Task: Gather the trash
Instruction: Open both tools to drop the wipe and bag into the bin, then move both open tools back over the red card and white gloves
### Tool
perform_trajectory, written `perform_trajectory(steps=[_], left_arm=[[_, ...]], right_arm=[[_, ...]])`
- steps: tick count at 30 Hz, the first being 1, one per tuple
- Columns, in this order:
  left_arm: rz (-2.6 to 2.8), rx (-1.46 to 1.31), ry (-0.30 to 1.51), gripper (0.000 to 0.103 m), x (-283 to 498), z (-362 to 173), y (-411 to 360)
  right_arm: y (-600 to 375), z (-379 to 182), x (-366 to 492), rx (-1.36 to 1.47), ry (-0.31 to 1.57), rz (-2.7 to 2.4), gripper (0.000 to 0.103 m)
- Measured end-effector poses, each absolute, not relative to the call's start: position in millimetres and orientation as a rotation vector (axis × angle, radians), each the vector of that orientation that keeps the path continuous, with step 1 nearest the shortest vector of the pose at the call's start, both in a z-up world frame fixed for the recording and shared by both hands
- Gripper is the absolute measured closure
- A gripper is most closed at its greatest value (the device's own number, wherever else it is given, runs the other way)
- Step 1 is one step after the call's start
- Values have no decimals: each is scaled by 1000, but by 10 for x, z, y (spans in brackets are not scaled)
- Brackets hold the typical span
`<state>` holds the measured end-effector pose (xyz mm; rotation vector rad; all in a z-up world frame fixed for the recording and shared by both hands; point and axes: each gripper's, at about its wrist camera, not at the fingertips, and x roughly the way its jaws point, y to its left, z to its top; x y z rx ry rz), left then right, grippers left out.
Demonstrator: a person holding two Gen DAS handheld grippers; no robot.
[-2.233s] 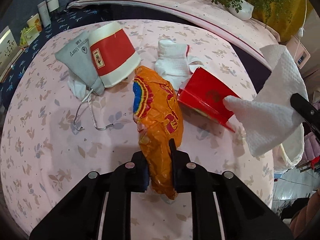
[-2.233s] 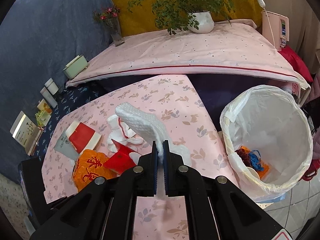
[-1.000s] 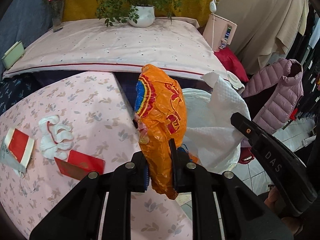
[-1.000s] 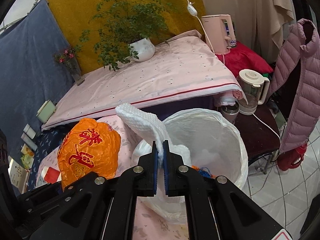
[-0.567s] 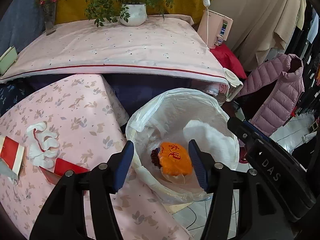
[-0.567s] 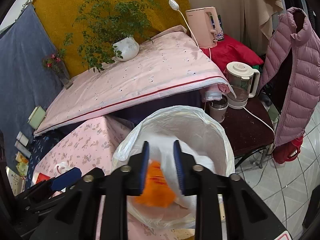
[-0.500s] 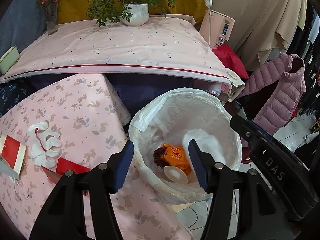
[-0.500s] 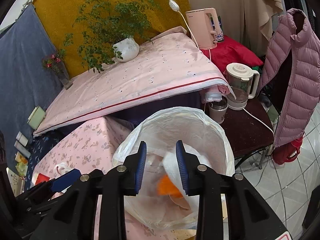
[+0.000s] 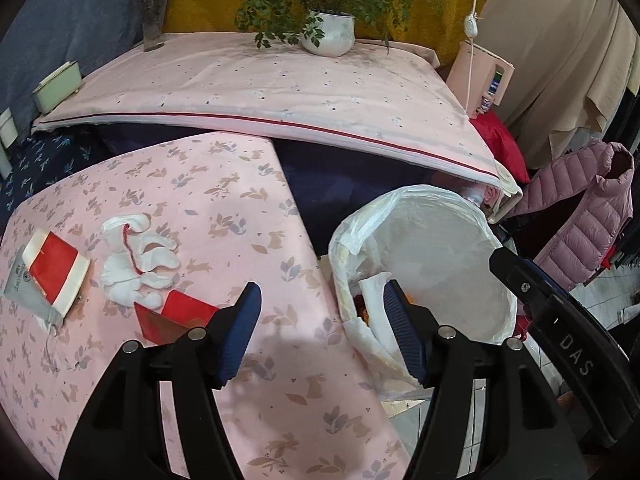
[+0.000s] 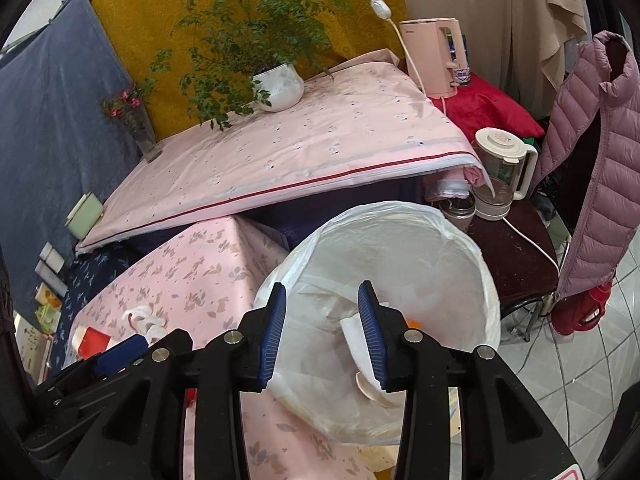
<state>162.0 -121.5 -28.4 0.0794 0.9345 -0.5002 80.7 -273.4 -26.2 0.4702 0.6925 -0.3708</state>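
both claws were empty and wide apart at this point. a sec earlier the left gripper (image 9: pixel 320 316) had the orange snack bag pinched and the right gripper (image 10: pixel 322 320) had a white paper towel, and both got let go over the bin (image 10: pixel 472 256), the one w/ the white liner sitting just beside the table (image 9: pixel 240 208) edge. the paper towel (image 10: pixel 352 332) was lying inside the bin now, w/ a bit of orange peeking out next to it, prob the snack bag but mostly hidden. so 2 pieces down imo. left cam had swung back toward the table and there was more stuff waiting: a red wrapper (image 9: pixel 176 314) nearest the left claw, a white glove w/ red thread (image 9: pixel 136 268) just behind it, touching or nearly, and a red n white paper cup (image 9: pixel 54 270) lying on its side on a grey pouch (image 9: pixel 22 288) further left. guessing the red wrapper was next, it lay flat so prob fiddly to pinch.
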Motion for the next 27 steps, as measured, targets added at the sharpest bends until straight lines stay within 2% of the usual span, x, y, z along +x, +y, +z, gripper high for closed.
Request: perform_trajectory(steps=[1,14,17,22,27], left_arm=[[-487,71,932,36,1626,-283,-1154],[-350,-23,923,36,1697,-265,-332],[-314,-45,925,35,1708,-288,-110],[-248,-76,938,31,1726,-377,283],[-185,-112,956,27,1749,-493,643]], right_arm=[[-2692,-257,817,467,694,-365,65],[-2067,-203,968,397,726,-261,65],[-1929,-222,987,385,735,-236,58],[-1650,-321,1073,357,776,-173,57],[-1375,-468,1207,311,825,-107,50]])
